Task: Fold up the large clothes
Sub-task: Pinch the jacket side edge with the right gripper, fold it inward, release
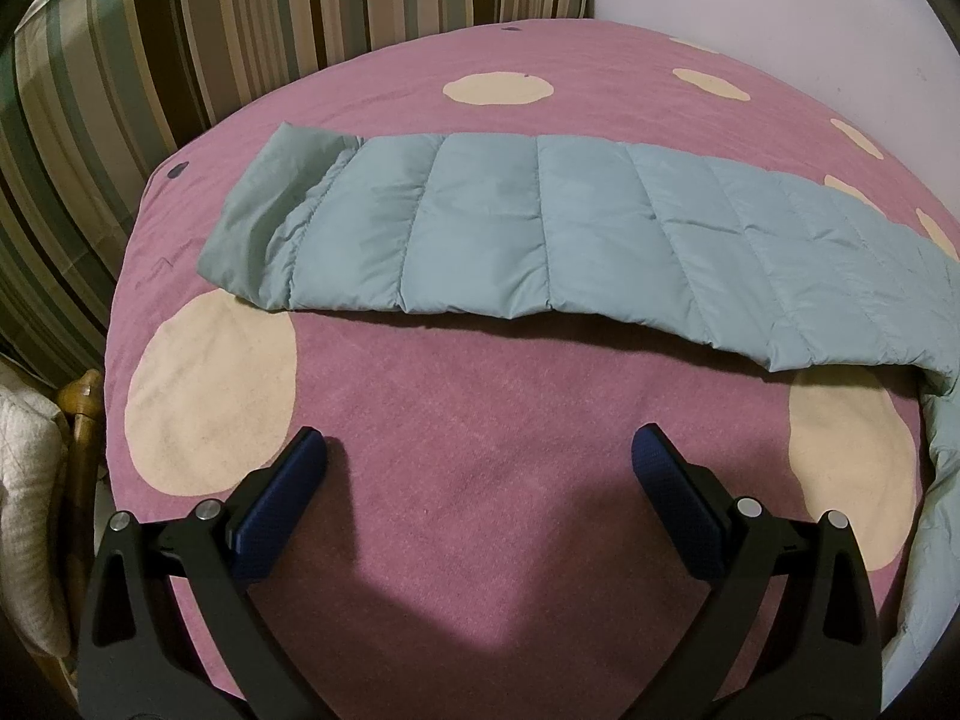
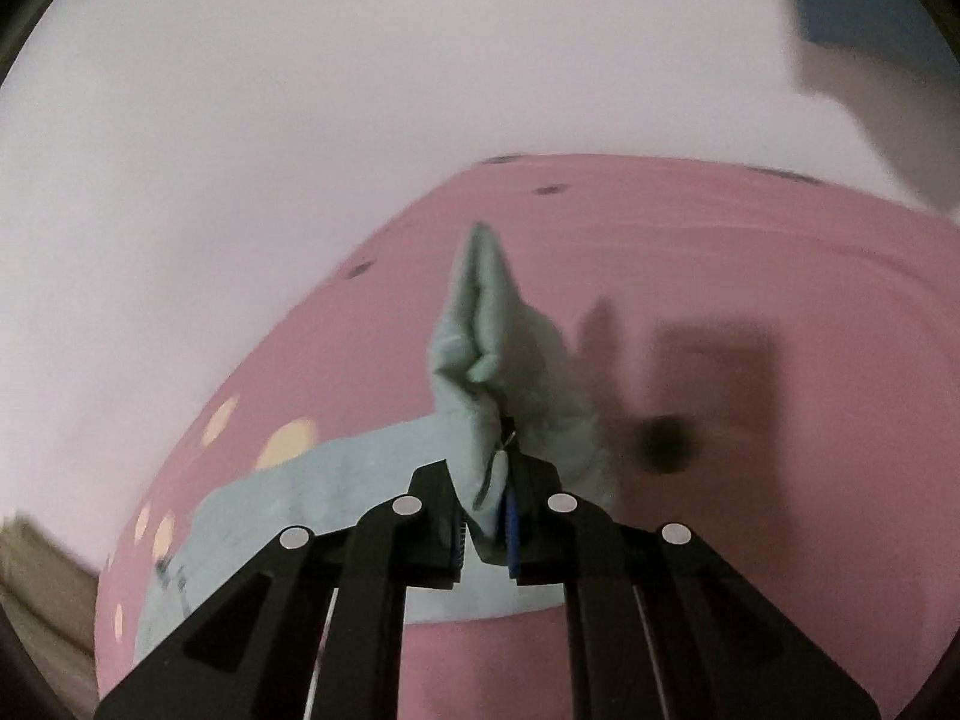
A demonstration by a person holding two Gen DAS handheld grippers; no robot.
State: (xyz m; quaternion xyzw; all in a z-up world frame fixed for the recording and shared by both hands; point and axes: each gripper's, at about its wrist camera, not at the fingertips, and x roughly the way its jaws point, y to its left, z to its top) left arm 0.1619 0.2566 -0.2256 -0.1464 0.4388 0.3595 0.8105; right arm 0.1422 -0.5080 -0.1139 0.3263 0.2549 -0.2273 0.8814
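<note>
A pale teal quilted jacket (image 1: 540, 228) lies in a long folded strip across the pink bed cover (image 1: 480, 420), running from the left to the right edge of the left wrist view. My left gripper (image 1: 479, 450) hovers open over bare cover in front of the jacket, nothing between its blue pads (image 1: 282, 492). In the blurred right wrist view my right gripper (image 2: 485, 510) is shut on a bunched end of the jacket (image 2: 480, 360), which sticks up past the fingertips while the rest trails off to the lower left.
The pink cover has large cream dots (image 1: 210, 390). A striped cushion (image 1: 180, 60) stands at the back left and a pale wall (image 1: 780, 0) at the back right. A wooden post (image 1: 81, 408) and white fabric (image 1: 24, 510) sit off the bed's left edge.
</note>
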